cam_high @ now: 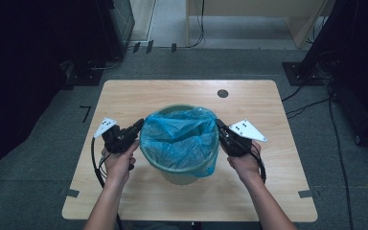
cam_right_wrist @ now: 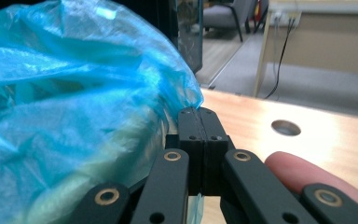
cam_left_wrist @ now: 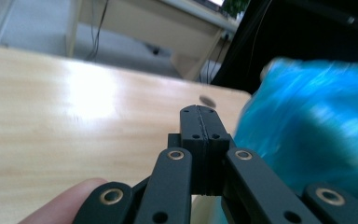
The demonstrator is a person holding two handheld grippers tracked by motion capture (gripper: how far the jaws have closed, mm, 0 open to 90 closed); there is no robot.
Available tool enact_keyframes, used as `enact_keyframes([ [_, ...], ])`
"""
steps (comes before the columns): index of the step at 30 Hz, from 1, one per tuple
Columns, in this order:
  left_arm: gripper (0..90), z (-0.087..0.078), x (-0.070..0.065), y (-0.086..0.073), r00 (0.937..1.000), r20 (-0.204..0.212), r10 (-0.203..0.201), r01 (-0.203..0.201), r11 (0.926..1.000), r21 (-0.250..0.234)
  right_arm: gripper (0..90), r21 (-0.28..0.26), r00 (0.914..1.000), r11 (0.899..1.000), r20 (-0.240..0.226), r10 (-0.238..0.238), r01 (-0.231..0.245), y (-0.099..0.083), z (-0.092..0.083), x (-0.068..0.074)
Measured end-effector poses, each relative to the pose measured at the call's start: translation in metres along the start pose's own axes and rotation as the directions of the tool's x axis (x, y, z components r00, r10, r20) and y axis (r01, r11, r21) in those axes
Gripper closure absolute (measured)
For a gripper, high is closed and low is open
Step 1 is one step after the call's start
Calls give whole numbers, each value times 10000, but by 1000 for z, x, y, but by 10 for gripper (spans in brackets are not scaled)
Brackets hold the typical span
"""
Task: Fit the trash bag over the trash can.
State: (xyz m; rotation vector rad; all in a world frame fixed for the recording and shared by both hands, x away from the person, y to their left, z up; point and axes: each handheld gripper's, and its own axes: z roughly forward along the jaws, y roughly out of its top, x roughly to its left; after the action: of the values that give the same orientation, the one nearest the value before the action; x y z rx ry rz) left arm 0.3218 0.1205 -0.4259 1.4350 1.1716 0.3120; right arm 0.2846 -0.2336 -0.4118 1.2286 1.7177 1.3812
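Note:
A green bin (cam_high: 182, 175) lined with a blue plastic bag (cam_high: 179, 134) stands mid-table. My left gripper (cam_high: 140, 124) is at the bag's left rim and my right gripper (cam_high: 217, 123) at its right rim, each held in a hand. In the left gripper view the black jaws are pressed together at the left gripper (cam_left_wrist: 199, 109), the blurred bag (cam_left_wrist: 317, 126) is against their right side, and pale film shows beneath them. In the right gripper view the right gripper (cam_right_wrist: 199, 111) is shut at the edge of the bag (cam_right_wrist: 74, 107), with blue film showing under the jaws.
The wooden table (cam_high: 124, 100) has a round cable hole (cam_high: 223, 93) at the back right. Dark stands and cables (cam_high: 311, 103) lie on the floor around it. A pale desk (cam_high: 268, 14) stands behind.

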Motion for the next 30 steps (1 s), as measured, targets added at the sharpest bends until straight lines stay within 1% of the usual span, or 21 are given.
enact_keyframes([
  [2, 900, 4, 1, -5, 9997, 132, -196, 194, 9997, 147, 900, 227, 9993, 9992, -132, 344, -341, -3, 4, -3],
  [4, 900, 3, 3, -9, 9994, 111, -327, 325, 9994, 153, 886, 471, 9979, 9974, -303, 565, -551, -6, 8, -6],
  [6, 900, -2, 6, -10, 9981, 47, -620, 621, 9980, -147, 884, 607, 9976, 9963, -289, 633, -614, -10, 10, -7],
  [8, 900, -9, 10, -9, 9975, 56, -705, 707, 9964, -477, 886, 637, 9977, 9963, -317, 597, -576, -13, 10, -6],
  [10, 900, -14, 11, -7, 9986, 114, -524, 530, 9962, -692, 888, 571, 9981, 9970, -297, 534, -516, -15, 10, -5],
  [13, 894, -20, 9, -9, 9980, 593, -206, 268, 9940, -1061, 888, 622, 9981, 9967, -275, 547, -529, -18, 12, -4],
  [14, 865, -21, 7, -10, 9961, 870, -127, 229, 9929, -1166, 887, 621, 9982, 9967, -282, 538, -520, -18, 13, -3],
  [15, 790, -22, 4, -10, 9957, 924, -26, 145, 9915, -1289, 887, 644, 9980, 9964, -278, 569, -551, -19, 14, -2],
  [16, 713, -23, 1, -10, 9973, 728, 82, 19, 9905, -1376, 887, 646, 9980, 9964, -279, 562, -543, -19, 14, -2],
  [17, 672, -25, -1, -10, 9983, 559, 135, -54, 9897, -1428, 886, 640, 9980, 9964, -260, 575, -558, -19, 14, -1],
  [19, 650, -29, 0, -8, 9989, 461, -40, 117, 9856, -1685, 886, 597, 9979, 9965, -212, 604, -590, -19, 14, -1],
  [20, 643, -31, 1, -6, 9994, 303, -163, 216, 9827, -1839, 885, 587, 9978, 9963, -198, 634, -621, -18, 14, 0],
  [22, 610, -38, 4, -2, 9994, 166, -310, 340, 9739, -2244, 885, 558, 9981, 9967, -173, 599, -589, -18, 13, -1],
  [23, 593, -42, 4, -1, 9992, 249, -321, 372, 9689, -2447, 884, 568, 9981, 9967, -170, 597, -587, -18, 13, -1],
  [24, 578, -45, 4, 0, 9987, 433, -275, 379, 9646, -2610, 882, 575, 9980, 9966, -181, 605, -594, -19, 12, -1],
  [25, 572, -46, 2, 1, 9983, 562, -122, 269, 9629, -2684, 876, 572, 9979, 9965, -186, 626, -614, -19, 12, -1],
  [26, 560, -47, 0, 2, 9969, 790, 64, 149, 9638, -2664, 876, 551, 9979, 9967, -200, 616, -604, -19, 12, -2],
  [27, 544, -45, -2, 3, 9942, 1060, 166, 107, 9677, -2519, 875, 531, 9978, 9967, -209, 629, -617, -19, 12, -2],
  [28, 525, -43, -4, 4, 9921, 1239, 215, 75, 9734, -2289, 875, 525, 9978, 9967, -208, 632, -620, -19, 12, -1],
  [29, 516, -40, -6, 4, 9910, 1326, 191, 87, 9784, -2066, 874, 499, 9977, 9968, -216, 643, -631, -18, 12, -1],
  [30, 526, -37, -7, 4, 9901, 1400, 98, 171, 9818, -1893, 874, 481, 9977, 9968, -208, 649, -638, -18, 11, -1],
])
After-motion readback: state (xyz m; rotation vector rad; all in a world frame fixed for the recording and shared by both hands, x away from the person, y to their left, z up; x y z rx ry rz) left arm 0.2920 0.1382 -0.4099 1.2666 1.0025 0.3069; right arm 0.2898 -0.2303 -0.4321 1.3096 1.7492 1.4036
